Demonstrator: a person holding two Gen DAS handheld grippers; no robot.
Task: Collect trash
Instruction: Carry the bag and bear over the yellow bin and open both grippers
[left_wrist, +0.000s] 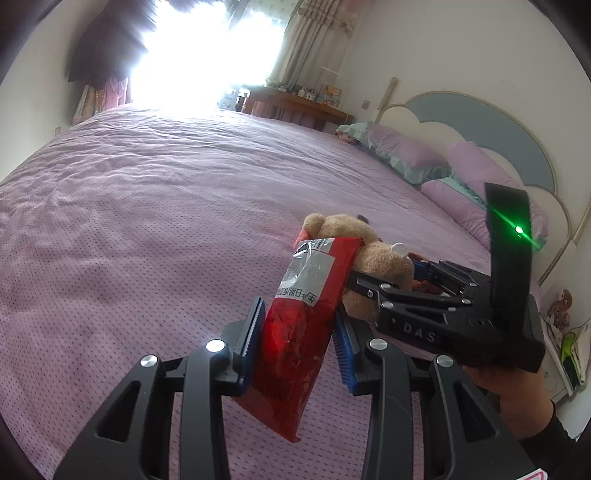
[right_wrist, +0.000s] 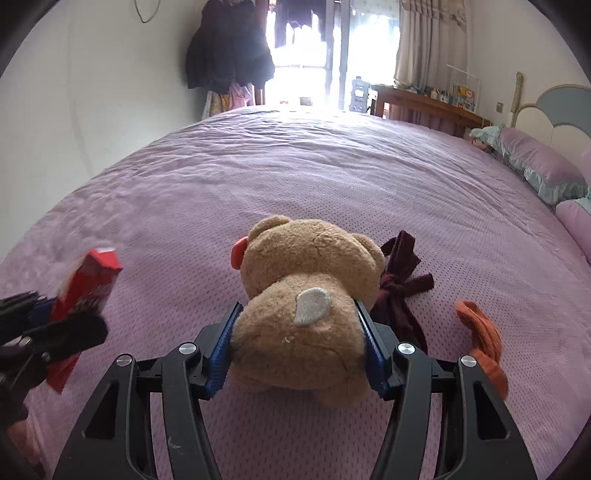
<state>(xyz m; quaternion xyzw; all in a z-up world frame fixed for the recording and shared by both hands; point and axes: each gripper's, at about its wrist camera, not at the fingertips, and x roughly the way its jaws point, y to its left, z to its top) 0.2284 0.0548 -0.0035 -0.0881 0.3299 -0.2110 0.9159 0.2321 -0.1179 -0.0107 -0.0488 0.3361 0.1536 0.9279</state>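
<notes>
On right gripper (left_wrist: 388, 291), "DAS", red packet (left_wrist: 295, 332) clamped

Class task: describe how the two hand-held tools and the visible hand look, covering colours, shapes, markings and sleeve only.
Both tools, left tool and right tool, have black forked frames with triangular cut-outs, silver round bolts and blue ridged finger pads. The right tool's body reads "DAS" and carries a green light. The person's right hand wears a black sleeve.

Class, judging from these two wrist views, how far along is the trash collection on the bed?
Done: nothing visibly binned, and no bin is in view. In hand: the left gripper holds a red snack wrapper; the right gripper holds a teddy bear. Left: a maroon cloth and orange cloth lie on the bed.
</notes>
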